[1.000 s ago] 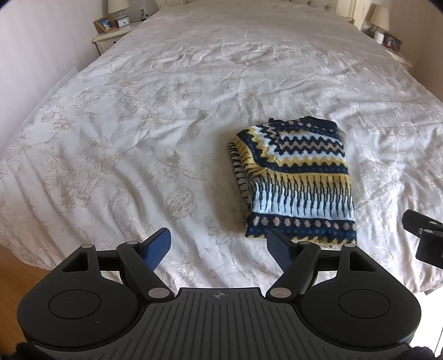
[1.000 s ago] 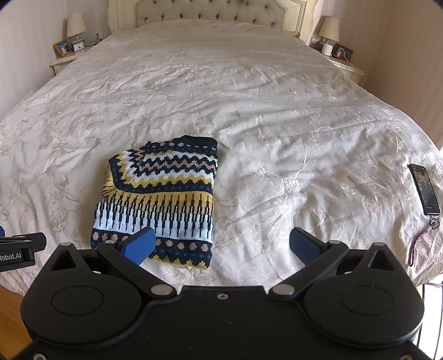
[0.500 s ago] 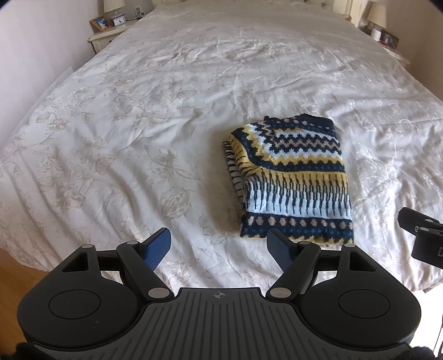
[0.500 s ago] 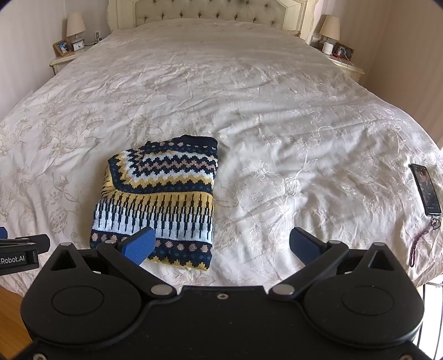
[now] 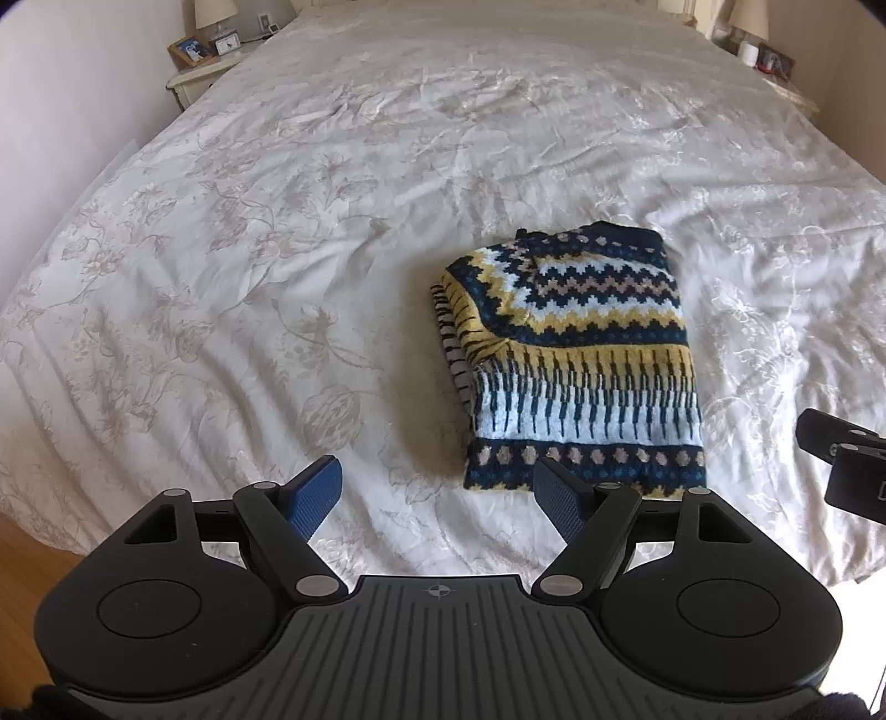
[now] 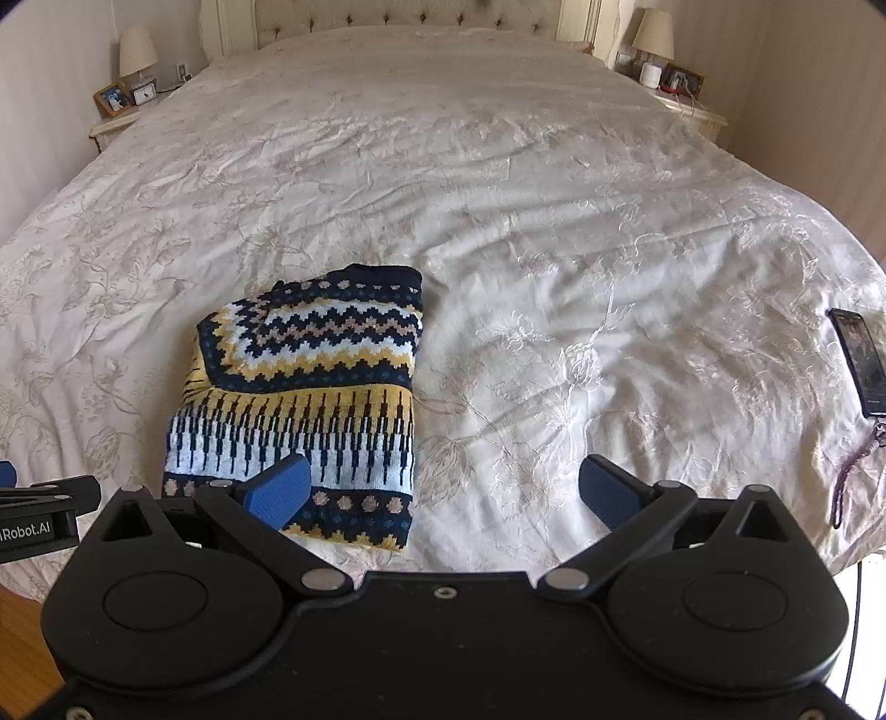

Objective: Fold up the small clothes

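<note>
A folded knit sweater [image 5: 576, 360] patterned in navy, yellow and pale blue lies flat near the foot edge of the bed's cream floral bedspread [image 5: 277, 249]. Left gripper [image 5: 437, 498] and right gripper [image 6: 443, 493] hover before it, fingers spread, grasping nothing; a black phone [image 6: 861, 363] lies far right

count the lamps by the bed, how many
2: one lamp on the nightstand left of the headboard, another lamp on the nightstand to its right. Nothing suggests more, though the room's edges are out of view.

Home bedroom: bed [image 6: 498, 183], nightstand lamps [image 6: 653, 33], tufted headboard [image 6: 410, 14].
</note>
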Action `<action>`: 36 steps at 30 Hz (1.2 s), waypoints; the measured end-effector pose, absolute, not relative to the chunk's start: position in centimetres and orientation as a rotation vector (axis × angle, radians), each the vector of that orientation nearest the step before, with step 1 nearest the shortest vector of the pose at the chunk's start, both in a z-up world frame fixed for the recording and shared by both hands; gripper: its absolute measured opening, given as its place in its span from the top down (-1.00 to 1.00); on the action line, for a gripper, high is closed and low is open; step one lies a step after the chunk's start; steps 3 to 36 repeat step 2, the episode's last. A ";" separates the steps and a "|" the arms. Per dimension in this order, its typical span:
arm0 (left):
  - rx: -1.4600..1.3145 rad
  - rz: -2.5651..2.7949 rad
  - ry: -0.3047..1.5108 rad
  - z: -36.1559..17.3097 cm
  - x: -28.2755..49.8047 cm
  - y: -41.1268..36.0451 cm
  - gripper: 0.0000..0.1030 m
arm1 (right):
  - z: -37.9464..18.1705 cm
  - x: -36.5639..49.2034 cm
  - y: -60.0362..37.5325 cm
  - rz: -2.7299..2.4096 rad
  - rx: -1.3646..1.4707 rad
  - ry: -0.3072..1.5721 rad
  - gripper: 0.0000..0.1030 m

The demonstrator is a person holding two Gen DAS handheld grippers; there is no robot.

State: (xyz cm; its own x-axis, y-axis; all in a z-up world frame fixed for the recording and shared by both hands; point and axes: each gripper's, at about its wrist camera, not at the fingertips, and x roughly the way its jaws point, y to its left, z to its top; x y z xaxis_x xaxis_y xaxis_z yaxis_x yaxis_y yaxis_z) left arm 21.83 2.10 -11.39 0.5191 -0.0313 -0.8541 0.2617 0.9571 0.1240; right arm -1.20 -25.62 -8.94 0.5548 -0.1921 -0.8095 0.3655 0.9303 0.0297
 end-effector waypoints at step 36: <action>0.256 -0.176 1.019 -11.5 22.2 1.7 -0.47 | -9.2 -0.8 -26.0 -0.324 0.206 0.936 -0.99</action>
